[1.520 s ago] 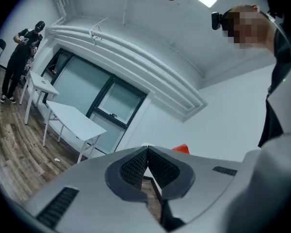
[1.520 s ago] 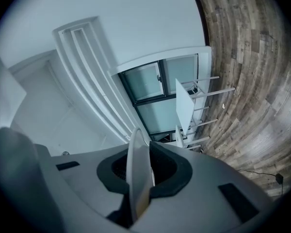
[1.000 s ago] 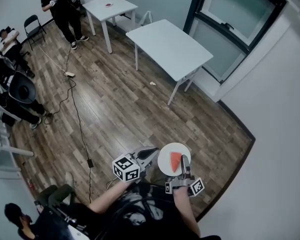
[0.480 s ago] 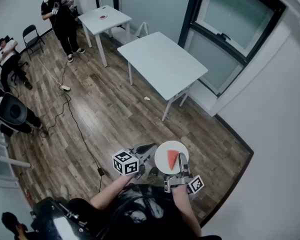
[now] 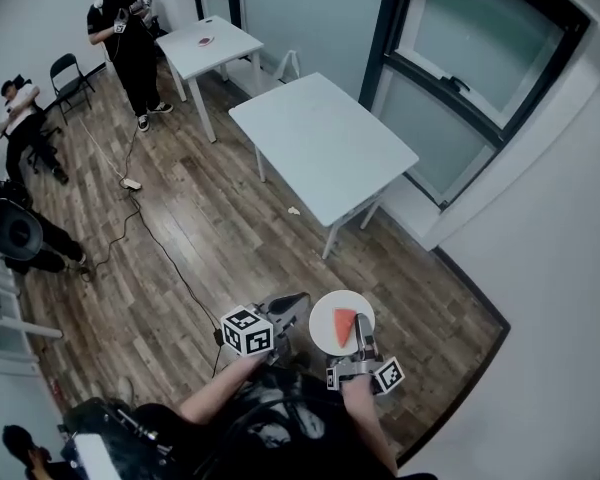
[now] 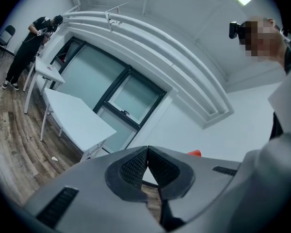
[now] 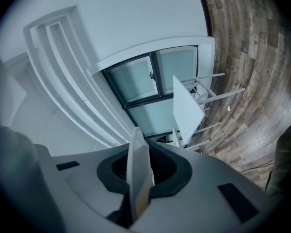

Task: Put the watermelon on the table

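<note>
A red watermelon slice (image 5: 346, 324) lies on a white plate (image 5: 328, 318), carried low in the head view above the wooden floor. My right gripper (image 5: 361, 334) is shut on the plate's near rim. In the right gripper view the plate (image 7: 137, 166) stands edge-on between the jaws. My left gripper (image 5: 294, 306) hangs just left of the plate, shut and holding nothing; in the left gripper view its pads (image 6: 136, 168) meet, and a bit of the watermelon (image 6: 195, 153) peeks over the right jaw. The large white table (image 5: 325, 148) stands ahead, apart from both grippers.
A smaller white table (image 5: 205, 40) with a small dish stands at the far left beside a standing person (image 5: 125, 38). Seated people and chairs (image 5: 20, 118) line the left side. A cable (image 5: 150, 243) crosses the floor. A white wall (image 5: 540, 268) and a window (image 5: 460, 58) close the right.
The whole scene has slid closer: the large table now lies nearer to both grippers. The plate stays in the right gripper's grip, and the left gripper has travelled along beside it.
</note>
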